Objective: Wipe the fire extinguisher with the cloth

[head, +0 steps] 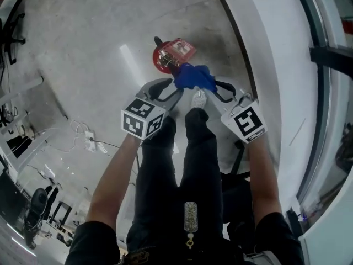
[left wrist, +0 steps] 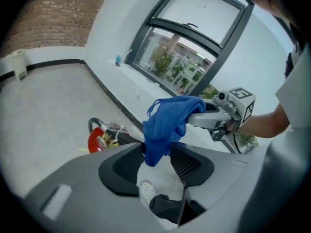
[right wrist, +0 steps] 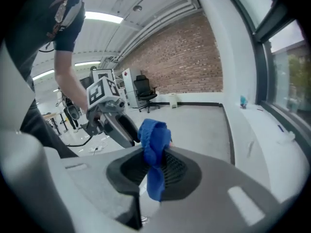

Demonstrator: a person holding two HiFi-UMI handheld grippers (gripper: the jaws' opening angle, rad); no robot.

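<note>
Forearms reach forward and down side by side in the head view, bare from the elbow, each hand carrying its tool with the marker cube facing up and the tips angled in toward each other. The right gripper (head: 219,87) has its jaws closed tight on the blue cloth (right wrist: 154,144), which bunches above the pads and hangs in a strip below them. The left gripper (head: 170,90) slants down toward the same spot with its jaws apart; the loose end of the cloth dangles into the gap between them, and the pads do not press on it. The red fire extinguisher (head: 165,58) stands on the grey floor (head: 83,48) just beyond the two tools, close to the dark strip at the floor's edge, where the white wall (head: 265,43) rises under the window (left wrist: 189,57). The cloth hangs in the air just in front of its top, apart from it. A white shoe (head: 198,98) shows on the floor below the tips.
</note>
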